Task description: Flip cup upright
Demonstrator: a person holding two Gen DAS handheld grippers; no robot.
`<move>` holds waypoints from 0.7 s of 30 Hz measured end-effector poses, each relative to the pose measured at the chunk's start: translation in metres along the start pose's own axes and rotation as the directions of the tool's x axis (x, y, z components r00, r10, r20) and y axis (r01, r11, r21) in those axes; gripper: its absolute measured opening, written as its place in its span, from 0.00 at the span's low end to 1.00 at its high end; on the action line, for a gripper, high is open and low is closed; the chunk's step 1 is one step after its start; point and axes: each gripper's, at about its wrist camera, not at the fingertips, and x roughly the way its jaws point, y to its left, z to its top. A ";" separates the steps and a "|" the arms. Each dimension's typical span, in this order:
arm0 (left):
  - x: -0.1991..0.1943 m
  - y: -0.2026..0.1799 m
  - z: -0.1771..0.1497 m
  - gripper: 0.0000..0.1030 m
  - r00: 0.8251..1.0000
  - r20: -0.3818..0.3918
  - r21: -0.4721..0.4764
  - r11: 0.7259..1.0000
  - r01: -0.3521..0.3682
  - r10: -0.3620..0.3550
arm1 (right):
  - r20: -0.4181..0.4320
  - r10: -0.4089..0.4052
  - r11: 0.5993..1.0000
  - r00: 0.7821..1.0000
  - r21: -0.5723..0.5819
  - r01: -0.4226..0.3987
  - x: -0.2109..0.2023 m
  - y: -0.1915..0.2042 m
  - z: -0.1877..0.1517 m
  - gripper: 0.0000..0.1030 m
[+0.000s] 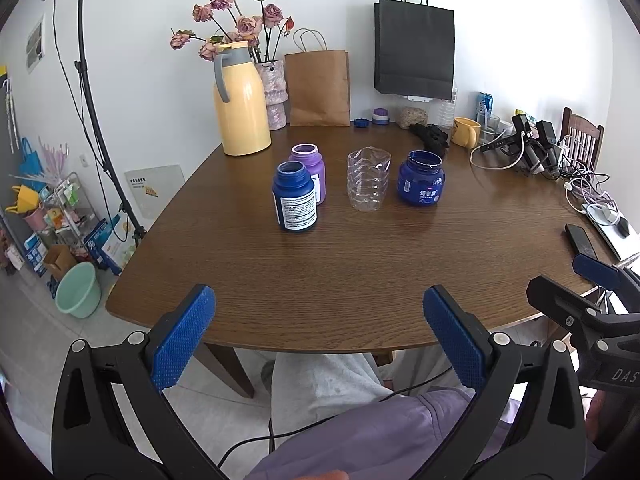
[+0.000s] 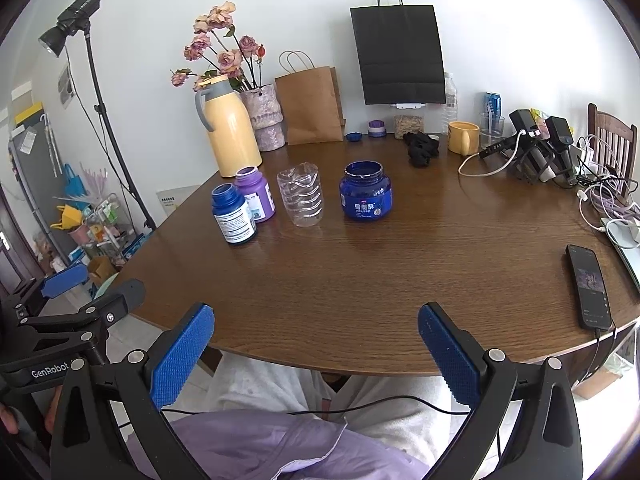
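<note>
A clear ribbed plastic cup (image 1: pixel 368 180) stands upright, mouth up, on the brown table (image 1: pixel 340 280); it also shows in the right wrist view (image 2: pixel 303 193). Beside it stand a dark blue bottle (image 1: pixel 295 197), a purple bottle (image 1: pixel 308 172) and a wide blue jar (image 1: pixel 421 178), all open-topped. My left gripper (image 1: pixel 318 336) is open and empty, held back over the table's near edge. My right gripper (image 2: pixel 316 352) is open and empty too, also at the near edge. Both are well short of the cup.
A yellow thermos (image 1: pixel 239 100), a flower vase (image 1: pixel 274 92), a brown paper bag (image 1: pixel 319 88) and a black bag (image 1: pixel 414 52) line the back. A yellow mug (image 1: pixel 466 131), chargers and cables (image 1: pixel 536 148) crowd the right. A phone (image 2: pixel 589 286) lies at the right edge.
</note>
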 end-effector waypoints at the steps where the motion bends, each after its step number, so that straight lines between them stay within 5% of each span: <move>1: 0.001 0.001 0.001 1.00 1.000 -0.002 0.000 1.000 0.001 -0.001 | 0.000 0.000 1.000 1.000 0.000 0.000 0.000 0.000 0.000 1.00; 21: -0.002 -0.001 0.001 1.00 1.000 0.002 -0.002 1.000 -0.005 0.005 | 0.002 0.002 1.000 1.000 0.004 -0.002 0.000 0.000 0.000 1.00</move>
